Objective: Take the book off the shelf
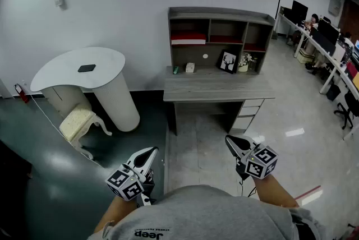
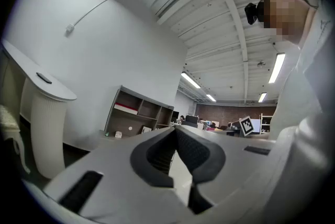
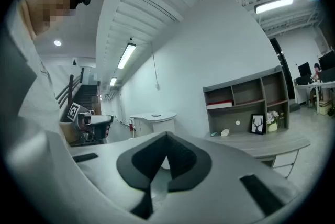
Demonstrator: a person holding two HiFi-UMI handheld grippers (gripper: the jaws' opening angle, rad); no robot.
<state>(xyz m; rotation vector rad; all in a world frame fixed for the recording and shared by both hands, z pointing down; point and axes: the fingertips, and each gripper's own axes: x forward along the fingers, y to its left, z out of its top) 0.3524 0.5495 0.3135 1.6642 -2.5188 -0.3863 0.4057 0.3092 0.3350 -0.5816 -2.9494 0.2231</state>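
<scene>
A red and white book (image 1: 188, 38) lies flat in the left compartment of the grey shelf unit (image 1: 220, 13) on top of a desk, far ahead of me. It also shows as the book (image 2: 126, 108) in the left gripper view and the book (image 3: 220, 104) in the right gripper view. Both grippers are held low near my body, well short of the desk. The left gripper (image 1: 148, 156) has its jaws together with nothing between them, as the left gripper (image 2: 175, 129) shows in its own view. My right gripper (image 1: 234, 143) is also shut and empty, seen again as the right gripper (image 3: 167, 135).
The grey desk (image 1: 219, 88) has drawers (image 1: 247, 112) at its right. A framed deer picture (image 1: 228, 61) and a flower pot (image 1: 244, 62) stand under the shelf. A white round-topped counter (image 1: 106, 87) and a cream chair (image 1: 78, 121) are at left. Office desks (image 1: 325, 48) run along the right.
</scene>
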